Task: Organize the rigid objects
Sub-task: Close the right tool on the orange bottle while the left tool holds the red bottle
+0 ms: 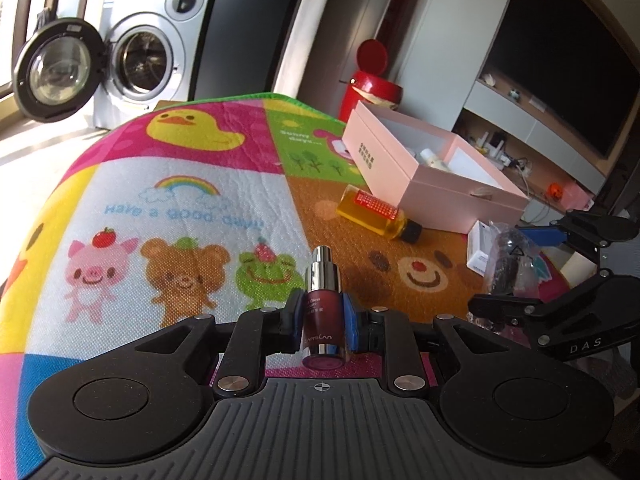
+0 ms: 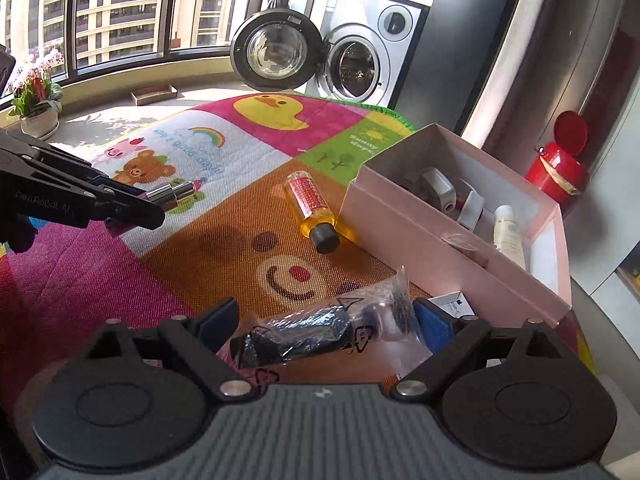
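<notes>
The left gripper [image 1: 323, 322] clamps its fingers on a red bottle [image 1: 322, 316]. The right gripper [image 2: 326, 320] fingers stand apart around a bagged item [image 2: 320, 334] on the mat [image 2: 120, 280].

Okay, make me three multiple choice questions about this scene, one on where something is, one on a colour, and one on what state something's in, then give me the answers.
1. Where does the yellow bottle lie?
A. Inside the pink box
B. On the mat beside the pink box
C. In the washer

2. What colour is the yellow bottle's cap?
A. Black
B. White
C. Green

3. What is the left gripper doing?
A. Open with nothing in it
B. Shut on the dark red bottle
C. Shut on the plastic bag

Answers:
1 B, it lies on its side on the mat against the wall of the pink box.
2 A, the cap at its near end is black.
3 B, the blue pads press on both sides of the dark red bottle; the plastic bag lies between the right gripper's open jaws.
</notes>
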Motion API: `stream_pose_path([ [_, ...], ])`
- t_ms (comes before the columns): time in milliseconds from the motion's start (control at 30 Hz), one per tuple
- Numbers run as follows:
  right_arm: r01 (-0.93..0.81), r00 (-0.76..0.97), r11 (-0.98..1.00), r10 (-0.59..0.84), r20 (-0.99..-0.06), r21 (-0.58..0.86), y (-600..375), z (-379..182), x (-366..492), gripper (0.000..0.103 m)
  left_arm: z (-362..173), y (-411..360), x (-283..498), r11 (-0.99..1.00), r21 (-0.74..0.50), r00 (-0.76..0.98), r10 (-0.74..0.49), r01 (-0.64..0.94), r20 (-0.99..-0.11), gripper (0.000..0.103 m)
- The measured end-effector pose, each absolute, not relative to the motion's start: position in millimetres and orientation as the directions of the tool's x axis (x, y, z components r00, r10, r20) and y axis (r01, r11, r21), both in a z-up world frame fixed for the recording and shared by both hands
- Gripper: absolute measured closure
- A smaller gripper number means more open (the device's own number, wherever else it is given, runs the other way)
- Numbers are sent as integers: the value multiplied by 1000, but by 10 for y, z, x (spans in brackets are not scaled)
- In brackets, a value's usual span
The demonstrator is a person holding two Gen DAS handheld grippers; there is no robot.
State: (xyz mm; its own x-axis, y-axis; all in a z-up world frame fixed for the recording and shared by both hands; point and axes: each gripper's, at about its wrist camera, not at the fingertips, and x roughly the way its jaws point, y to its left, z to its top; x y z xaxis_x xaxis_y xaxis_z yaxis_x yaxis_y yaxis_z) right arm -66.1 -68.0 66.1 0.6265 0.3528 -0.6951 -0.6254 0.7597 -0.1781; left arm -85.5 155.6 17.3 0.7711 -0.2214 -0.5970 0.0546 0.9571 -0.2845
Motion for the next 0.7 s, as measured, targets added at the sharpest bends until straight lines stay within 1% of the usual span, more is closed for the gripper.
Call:
stream_pose_path([
  [67,-620,650,767,383,-656,-167,-623,782,-643,10,183,1572,-868,956,-287,774,-223,56,-593,79],
  [133,-628,637,770,423,-644,-115,-565,867,-562,10,188,1597,-882,956,-290,777,-220,51,-590,79],
  [200,-638,600,769,455,-658,-50,-448,887,-398,10,191,1630,-898,953,-299,782,-218,42,-584,79],
  [267,-632,582,774,449,-678,-30,-291,812,-221,14,195,1663,-912,950,-312,790,-218,35,-574,79],
  [333,-604,590,793,380,-712,-78,-129,680,-57,35,192,1692,-920,947,-319,794,-218,32,-568,79],
  [400,-584,595,801,312,-741,-131,-13,538,60,45,183,1721,-922,946,-324,794,-218,28,-568,79],
  [433,-586,588,798,299,-752,-142,19,489,87,53,176,1733,-924,945,-326,793,-218,26,-569,79],
  [467,-592,574,792,285,-768,-148,48,409,112,57,167,1745,-929,944,-328,792,-219,25,-570,79],
  [500,-591,578,793,290,-763,-146,46,394,101,60,158,1751,-933,943,-331,791,-221,25,-570,79],
  [567,-605,560,785,303,-772,-131,22,426,41,73,141,1756,-930,941,-337,784,-227,23,-578,79],
  [600,-617,538,780,318,-781,-108,-2,445,13,76,137,1741,-924,941,-336,774,-229,21,-591,79],
  [667,-638,481,768,351,-803,-47,-78,483,-56,76,142,1689,-902,948,-318,751,-224,20,-621,79],
  [700,-644,451,765,354,-819,-24,-114,489,-87,83,159,1636,-889,956,-293,735,-217,26,-642,79],
])
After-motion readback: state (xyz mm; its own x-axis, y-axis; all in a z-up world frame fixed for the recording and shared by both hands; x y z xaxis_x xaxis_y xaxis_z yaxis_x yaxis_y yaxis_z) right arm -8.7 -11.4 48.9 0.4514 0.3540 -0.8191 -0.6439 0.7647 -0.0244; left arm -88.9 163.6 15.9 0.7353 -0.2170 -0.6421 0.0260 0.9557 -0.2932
